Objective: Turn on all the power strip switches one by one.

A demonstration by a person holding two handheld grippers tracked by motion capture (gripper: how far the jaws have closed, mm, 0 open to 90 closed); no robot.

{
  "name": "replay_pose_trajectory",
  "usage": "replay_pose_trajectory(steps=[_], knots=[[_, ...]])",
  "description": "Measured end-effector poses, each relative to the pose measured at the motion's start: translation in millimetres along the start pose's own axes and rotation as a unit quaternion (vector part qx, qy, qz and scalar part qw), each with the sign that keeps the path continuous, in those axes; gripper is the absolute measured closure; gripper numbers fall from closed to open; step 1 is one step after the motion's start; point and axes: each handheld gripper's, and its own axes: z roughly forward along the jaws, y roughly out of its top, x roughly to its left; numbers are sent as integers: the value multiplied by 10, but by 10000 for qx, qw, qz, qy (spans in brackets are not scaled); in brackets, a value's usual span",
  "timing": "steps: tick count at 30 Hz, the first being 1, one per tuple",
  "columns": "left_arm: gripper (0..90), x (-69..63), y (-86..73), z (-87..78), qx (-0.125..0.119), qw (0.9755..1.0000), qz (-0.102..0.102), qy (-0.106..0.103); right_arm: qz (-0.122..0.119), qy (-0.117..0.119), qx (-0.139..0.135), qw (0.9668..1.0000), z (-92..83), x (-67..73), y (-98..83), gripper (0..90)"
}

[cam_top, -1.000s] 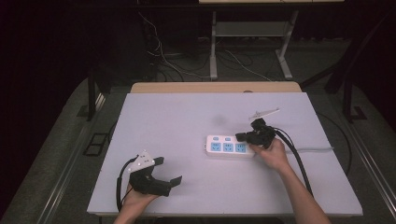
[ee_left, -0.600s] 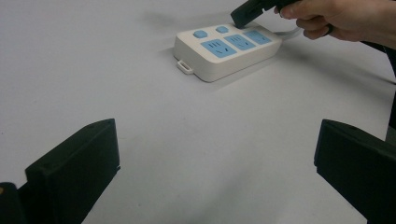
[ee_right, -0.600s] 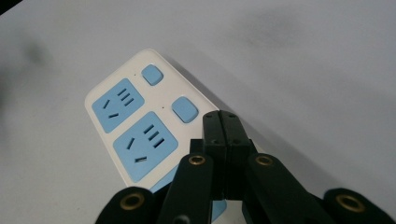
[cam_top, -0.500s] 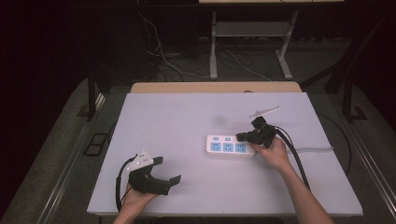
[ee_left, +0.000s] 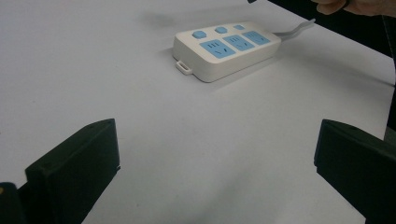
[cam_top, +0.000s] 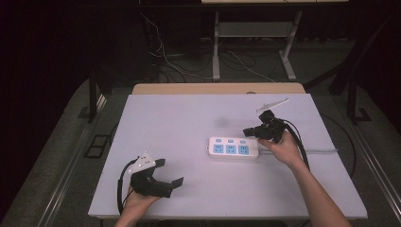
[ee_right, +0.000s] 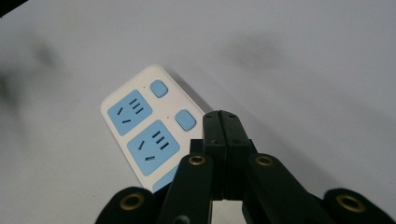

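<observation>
A white power strip (cam_top: 232, 148) with three blue sockets and blue buttons lies flat on the white table (cam_top: 189, 123), right of centre; its grey cable runs off to the right. My right gripper (cam_top: 248, 131) hovers just above the strip's far right end, jaws shut with nothing between them; in the right gripper view the closed tips (ee_right: 220, 122) hang beside a blue button on the power strip (ee_right: 140, 135). My left gripper (cam_top: 171, 174) rests near the table's front left, jaws wide open and empty. It looks toward the power strip (ee_left: 226, 49) from a distance.
A wooden board edge (cam_top: 217, 88) borders the table's far side. Beyond it stand metal table legs (cam_top: 216, 52) and loose cables on the dark floor. The right hand's black cable (cam_top: 302, 146) trails over the table's right part.
The right gripper has lifted a little off the power strip's right end, still shut. The left gripper has stayed where it was.
</observation>
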Motion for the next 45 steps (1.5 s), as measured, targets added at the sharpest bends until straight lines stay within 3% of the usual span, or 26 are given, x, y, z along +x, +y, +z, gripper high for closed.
replay_pose_trajectory(steps=[9,18,45], knots=[[0,5,-1,-2,0,10000,-11,13,-107,40,30,9999,-7,61,155,900],[0,8,0,-13,-39,10000,-22,20,-277,126,88,9995,103,178,296,900],[0,13,2,-28,-44,10000,-3,24,-317,226,398,9984,386,225,248,900]])
